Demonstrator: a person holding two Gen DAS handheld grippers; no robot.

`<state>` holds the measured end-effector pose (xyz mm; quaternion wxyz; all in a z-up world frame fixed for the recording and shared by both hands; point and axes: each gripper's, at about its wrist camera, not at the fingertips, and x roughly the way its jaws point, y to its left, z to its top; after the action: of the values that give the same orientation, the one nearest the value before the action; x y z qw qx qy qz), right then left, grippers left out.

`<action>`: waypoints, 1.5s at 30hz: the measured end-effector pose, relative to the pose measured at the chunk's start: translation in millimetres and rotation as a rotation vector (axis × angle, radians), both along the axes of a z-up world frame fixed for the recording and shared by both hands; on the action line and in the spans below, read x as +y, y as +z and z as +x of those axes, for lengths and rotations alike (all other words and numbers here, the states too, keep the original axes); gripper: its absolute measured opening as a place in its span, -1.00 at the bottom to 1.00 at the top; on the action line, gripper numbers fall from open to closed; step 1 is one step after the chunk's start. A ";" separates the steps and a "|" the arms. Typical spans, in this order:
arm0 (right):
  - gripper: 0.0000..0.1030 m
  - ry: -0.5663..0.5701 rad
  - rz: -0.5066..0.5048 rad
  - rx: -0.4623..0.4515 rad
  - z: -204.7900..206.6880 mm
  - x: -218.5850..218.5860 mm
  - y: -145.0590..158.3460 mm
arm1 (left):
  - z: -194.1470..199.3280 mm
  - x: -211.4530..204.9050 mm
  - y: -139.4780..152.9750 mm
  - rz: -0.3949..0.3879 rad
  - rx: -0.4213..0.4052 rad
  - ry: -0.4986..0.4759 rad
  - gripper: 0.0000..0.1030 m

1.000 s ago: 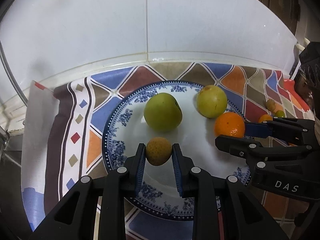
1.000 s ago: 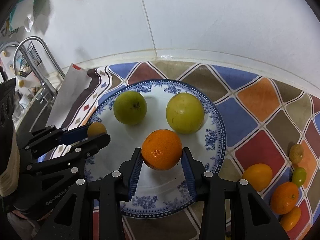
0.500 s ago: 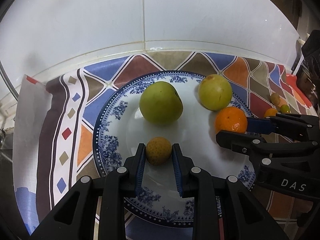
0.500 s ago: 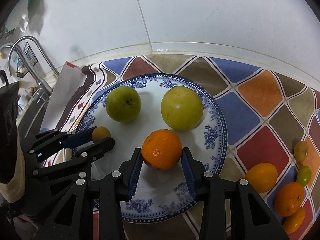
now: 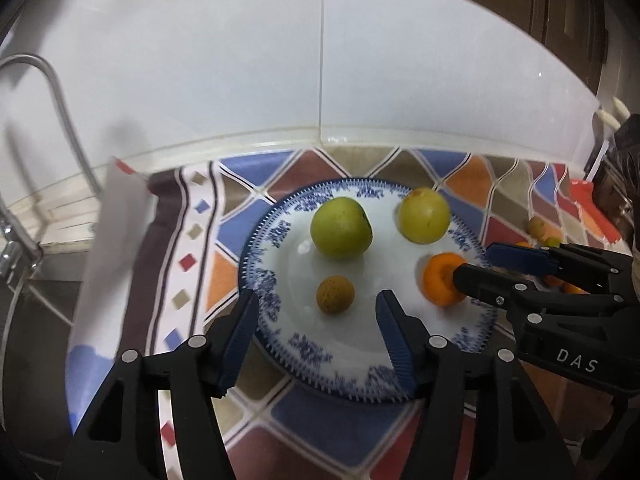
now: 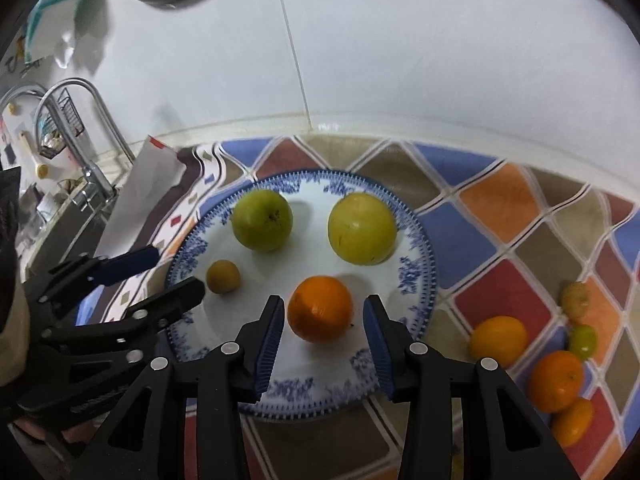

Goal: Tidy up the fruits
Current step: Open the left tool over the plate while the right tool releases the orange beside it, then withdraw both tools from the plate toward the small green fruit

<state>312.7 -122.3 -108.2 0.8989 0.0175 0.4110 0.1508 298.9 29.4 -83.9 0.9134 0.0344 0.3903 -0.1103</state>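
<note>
The left gripper (image 5: 316, 334) has just spread, freeing the small brown fruit (image 5: 335, 294) onto the plate (image 5: 472, 340); the right gripper (image 6: 323, 338) has likewise parted around the orange (image 6: 320, 308) beside it, so both look delivered

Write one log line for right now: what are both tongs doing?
left tongs: just opened, brown fruit free on plate | right tongs: just opened, orange free

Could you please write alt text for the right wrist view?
The right gripper is open, its fingers either side of a round orange fruit on a blue-patterned white plate holding three other fruits.
</note>
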 end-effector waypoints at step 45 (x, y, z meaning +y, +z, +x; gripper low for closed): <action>0.33 -0.123 -0.047 -0.251 -170.0 -122.7 74.2 | -154.4 -107.7 68.3 -0.014 -0.244 -0.039 0.74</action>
<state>142.6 -245.0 -33.9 0.9509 0.0027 0.2969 0.0869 144.5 -78.4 -15.6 0.9521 0.0489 0.2745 -0.1258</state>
